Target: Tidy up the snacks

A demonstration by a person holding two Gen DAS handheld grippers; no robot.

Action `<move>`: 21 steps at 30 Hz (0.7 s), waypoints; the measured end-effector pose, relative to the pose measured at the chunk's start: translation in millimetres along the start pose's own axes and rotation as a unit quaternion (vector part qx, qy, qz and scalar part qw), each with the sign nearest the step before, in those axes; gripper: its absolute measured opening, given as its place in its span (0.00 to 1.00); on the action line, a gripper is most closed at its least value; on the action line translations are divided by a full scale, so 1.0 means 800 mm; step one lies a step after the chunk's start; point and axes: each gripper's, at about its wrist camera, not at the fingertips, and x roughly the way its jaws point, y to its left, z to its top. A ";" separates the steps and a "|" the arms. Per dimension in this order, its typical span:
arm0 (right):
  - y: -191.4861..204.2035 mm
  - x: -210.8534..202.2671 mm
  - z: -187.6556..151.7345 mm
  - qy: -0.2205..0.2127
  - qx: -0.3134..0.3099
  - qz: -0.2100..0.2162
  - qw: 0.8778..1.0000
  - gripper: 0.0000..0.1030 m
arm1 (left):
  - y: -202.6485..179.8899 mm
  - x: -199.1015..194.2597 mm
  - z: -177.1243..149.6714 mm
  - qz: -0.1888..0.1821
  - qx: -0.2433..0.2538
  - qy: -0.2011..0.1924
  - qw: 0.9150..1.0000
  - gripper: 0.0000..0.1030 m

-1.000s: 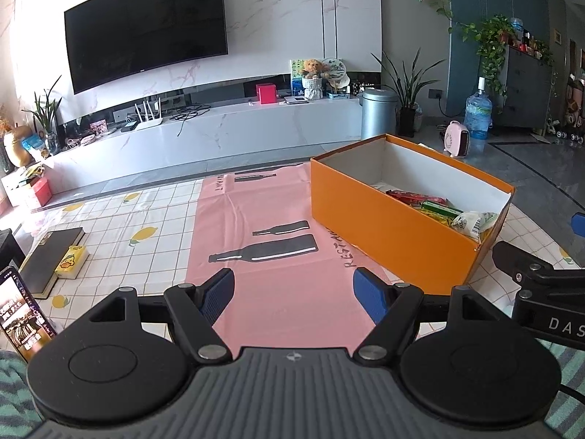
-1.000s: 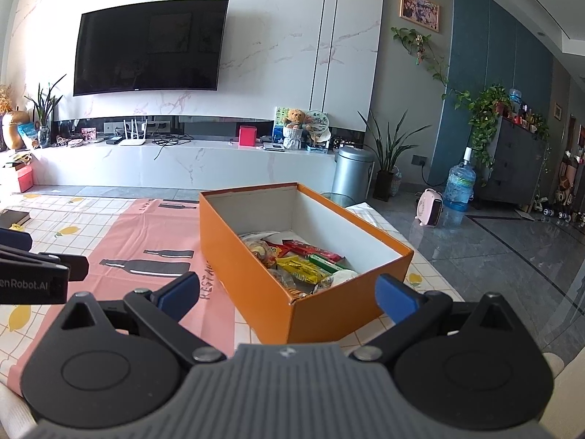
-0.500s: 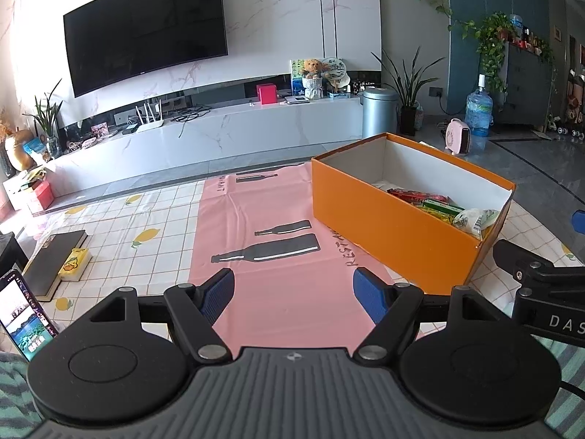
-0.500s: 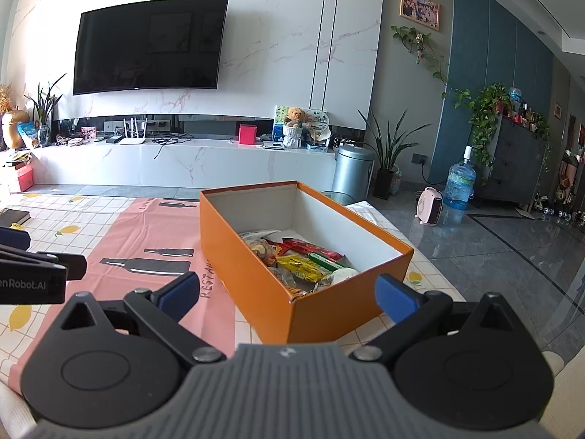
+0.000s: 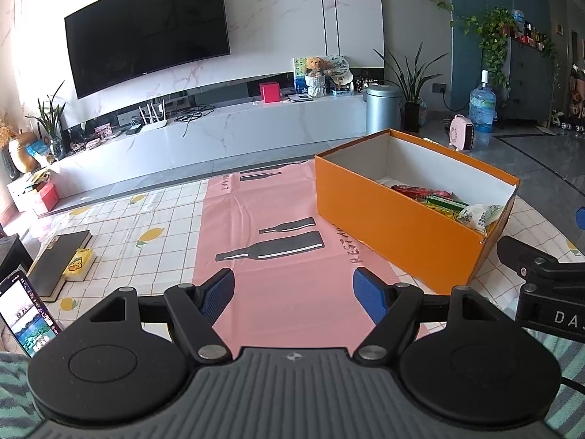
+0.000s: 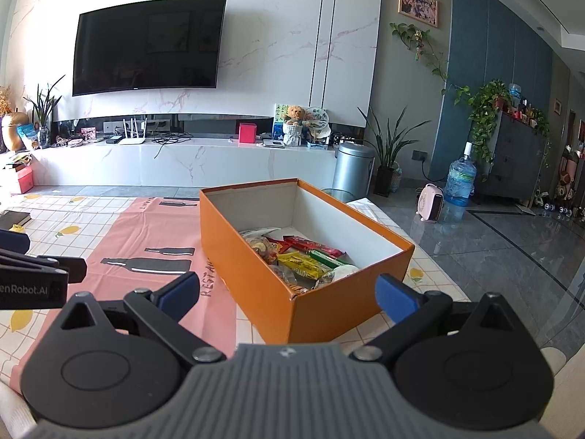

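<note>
An open orange box (image 6: 292, 278) sits on a table, half on a pink mat (image 5: 292, 256) printed with black bottles and half on a checked cloth (image 5: 120, 226) with lemons. Inside, gathered toward its near end, are the snacks (image 6: 303, 259): red, yellow and green packets and a pale wrapper, loosely piled. No loose snacks show on the table, so the sorting looks close to finished, though the near edge of the table is hidden behind both tools.

The right gripper (image 6: 287, 294) hangs just in front of the box's near corner, its blue-padded jaws spread wide and holding nothing. The left gripper (image 5: 292, 294) hovers over the pink mat, to the left of the box, jaws likewise apart and empty.

To tidy the packets well, I would come in from above and well inside the rim, since the cardboard walls stand tall and a low approach would shove the box.

There is free mat to the left. A dark book (image 5: 58, 256), a small yellow pack (image 5: 78, 263) and a propped phone (image 5: 27, 314) sit at the far left. The box's right wall stands near the table's edge.
</note>
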 end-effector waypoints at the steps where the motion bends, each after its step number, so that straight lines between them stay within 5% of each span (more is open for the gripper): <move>1: 0.000 0.000 0.000 0.000 0.001 0.000 1.000 0.96 | 0.000 0.000 0.002 0.001 0.001 -0.001 1.000 0.85; 21: 0.003 0.007 -0.001 0.016 0.004 0.011 1.000 0.96 | -0.001 -0.002 0.002 -0.015 -0.006 0.006 1.000 0.85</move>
